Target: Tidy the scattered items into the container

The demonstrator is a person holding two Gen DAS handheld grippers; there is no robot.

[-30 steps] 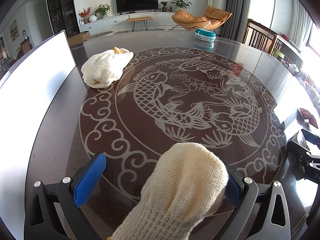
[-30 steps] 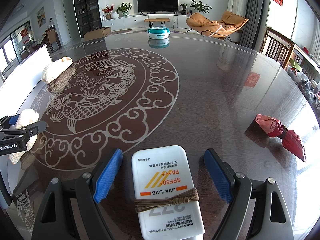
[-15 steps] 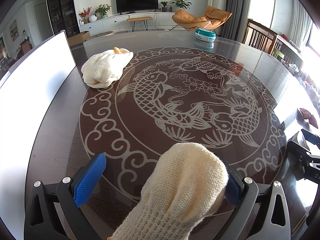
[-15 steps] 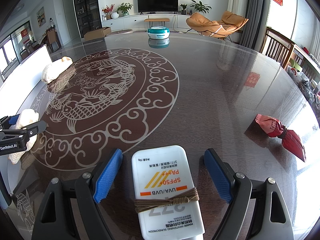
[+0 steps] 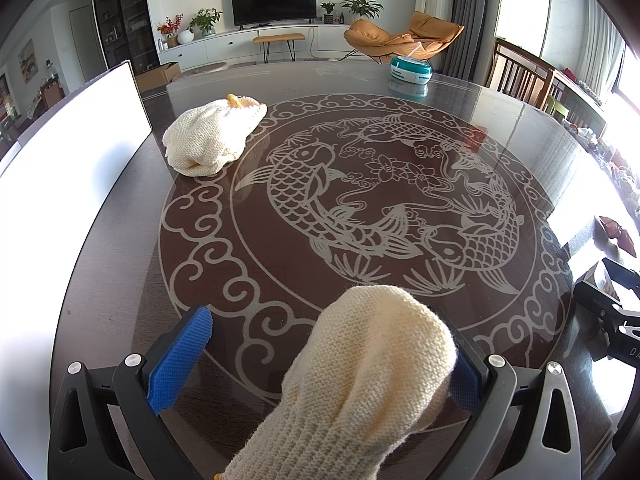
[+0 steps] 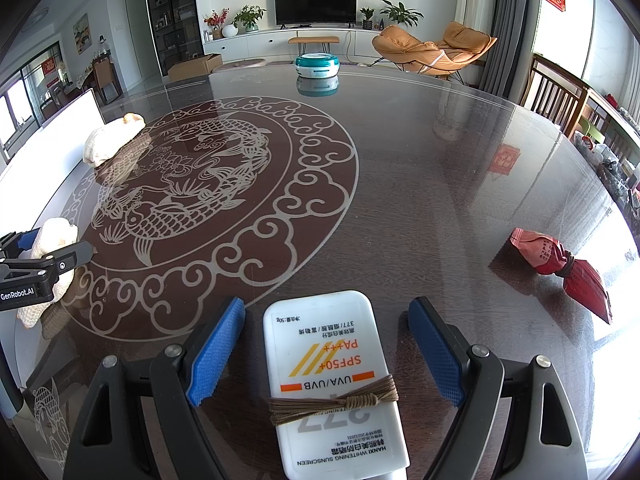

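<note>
Right hand-held gripper [image 6: 326,350] gapes astride sunscreen [image 6: 334,380], untouched (bare tabletop [image 6: 420,184] ahead); left's grip unclear.

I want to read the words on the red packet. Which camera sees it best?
The right wrist view: the red packet lies whole on the table, tied at its middle. The left wrist view catches only a dark sliver at the bright right edge, too washed out to read.
</note>
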